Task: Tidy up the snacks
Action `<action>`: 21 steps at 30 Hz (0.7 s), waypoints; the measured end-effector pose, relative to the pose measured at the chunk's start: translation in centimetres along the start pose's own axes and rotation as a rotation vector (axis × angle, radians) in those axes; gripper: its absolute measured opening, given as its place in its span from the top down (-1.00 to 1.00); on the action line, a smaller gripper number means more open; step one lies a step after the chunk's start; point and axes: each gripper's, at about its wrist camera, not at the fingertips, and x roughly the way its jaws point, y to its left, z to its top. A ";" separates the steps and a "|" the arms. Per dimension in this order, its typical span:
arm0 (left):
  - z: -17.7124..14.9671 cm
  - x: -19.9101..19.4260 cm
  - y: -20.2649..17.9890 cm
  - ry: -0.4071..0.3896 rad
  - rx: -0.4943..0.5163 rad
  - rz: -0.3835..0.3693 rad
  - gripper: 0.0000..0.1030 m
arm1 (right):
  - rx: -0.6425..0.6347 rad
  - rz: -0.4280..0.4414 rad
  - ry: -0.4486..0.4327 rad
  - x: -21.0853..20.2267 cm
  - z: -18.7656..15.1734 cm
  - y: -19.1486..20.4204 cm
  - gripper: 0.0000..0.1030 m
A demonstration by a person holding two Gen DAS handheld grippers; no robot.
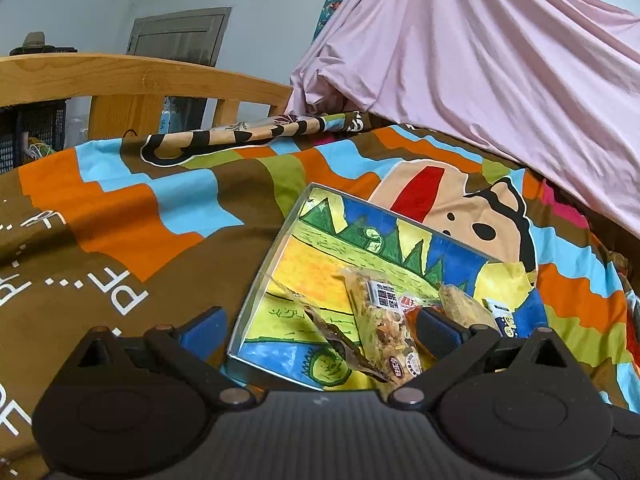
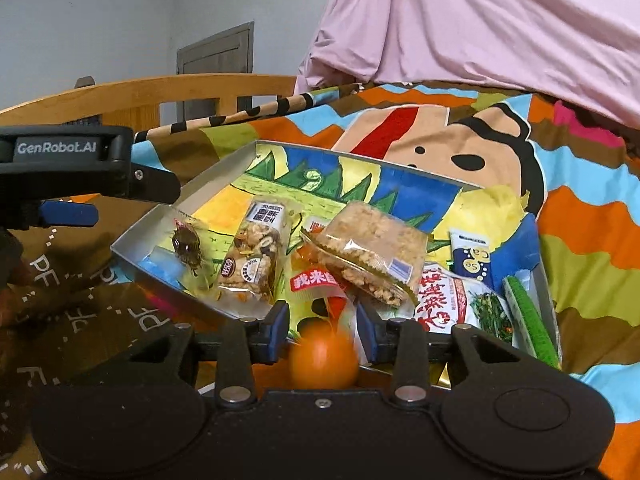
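- the right gripper (image 2: pixel 322 324) is sitting at the near rim of the tray (image 2: pixel 168 200), its jaws part-closed around an orange-and-red snack packet (image 2: pixel 320 284); blur at the packet's round orange end makes it hard to tell whether the pads are actually pinching it.
- the packet is running lengthwise straight out from the claw toward 12 o'clock, red label end already lying inside the tray.
- the left gripper (image 1: pixel 320 328) is spread wide with nothing held, hovering over the tray's left rim (image 1: pixel 256 280); its blue pad (image 2: pixel 68 213) is showing at 9 o'clock in the right wrist view, so the right claw is nearer the packet.
- the granola bar (image 2: pixel 254 252) is lying at 11 o'clock, the puffed rice cake (image 2: pixel 372 248) at 1 o'clock, the seaweed bag (image 2: pixel 468 304) at 2 o'clock.
- free room looks best toward 12 o'clock on the tray's painted floor; the bedspread (image 2: pixel 580 216) is sloping away past the right rim.
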 end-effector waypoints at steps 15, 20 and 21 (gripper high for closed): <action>0.1 -3.5 0.0 -0.007 0.010 0.000 -0.99 | 0.028 0.021 0.030 -3.6 -1.5 -0.3 -0.32; -1.1 -4.2 0.1 0.020 0.020 -0.010 -0.99 | 0.005 0.003 0.082 -2.5 -2.2 0.6 -0.05; -1.4 -4.4 0.0 0.025 0.026 -0.011 -0.99 | 0.007 0.003 0.101 -2.1 -2.3 0.6 0.01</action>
